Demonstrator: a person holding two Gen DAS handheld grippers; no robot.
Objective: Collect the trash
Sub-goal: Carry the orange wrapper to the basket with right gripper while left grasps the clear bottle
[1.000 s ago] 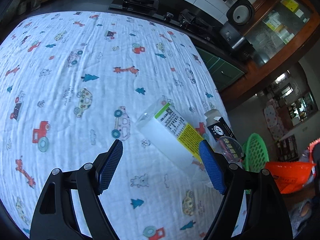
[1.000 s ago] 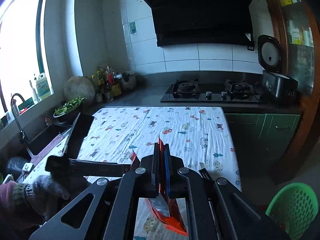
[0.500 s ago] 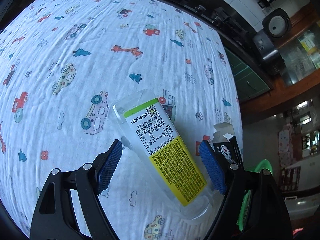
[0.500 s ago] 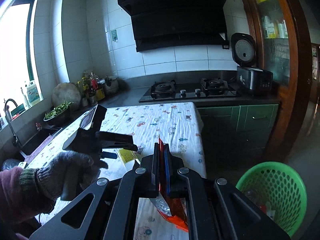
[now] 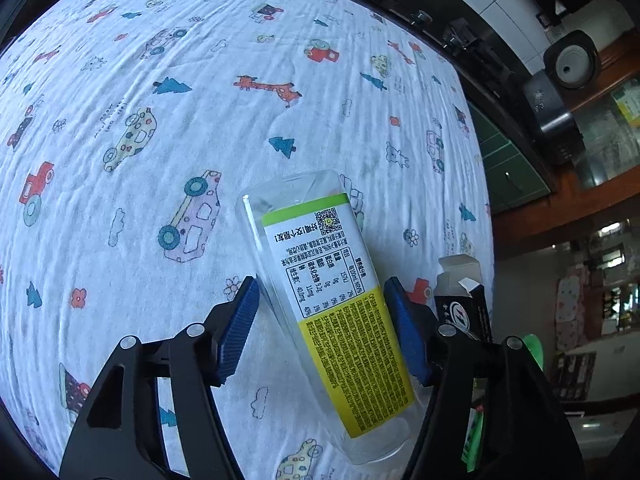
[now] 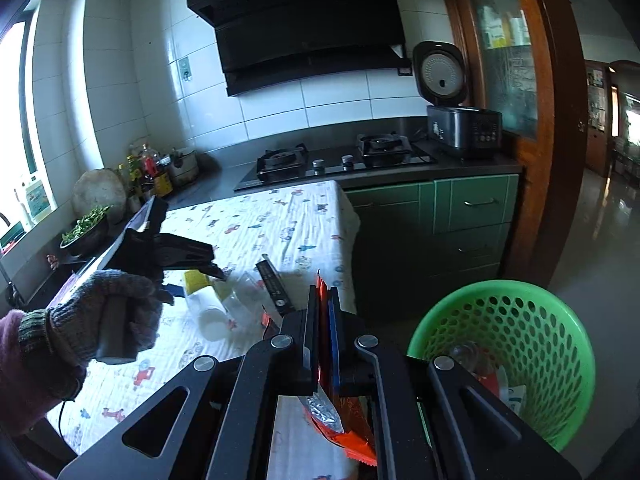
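Note:
A clear plastic bottle [image 5: 336, 296] with a white, green and yellow label lies on the patterned tablecloth [image 5: 160, 80]. My left gripper [image 5: 324, 320] is open, its blue pads on either side of the bottle's middle, not touching it. The bottle also shows in the right wrist view [image 6: 212, 300] under the left gripper [image 6: 192, 264]. My right gripper [image 6: 324, 320] is shut on a red foil wrapper [image 6: 344, 424], held above the table's near edge, left of the green trash basket [image 6: 508, 352].
A black carton [image 5: 464, 304] lies right of the bottle near the table edge; it also shows in the right wrist view [image 6: 276, 292]. The basket stands on the floor with some trash inside. Green cabinets [image 6: 440, 232], a stove [image 6: 336, 160] and a rice cooker [image 6: 456, 120] stand behind.
My left gripper has moved forward over the bottle, which now lies between its pads. My right gripper has swung right with the wrapper, bringing the green basket closer.

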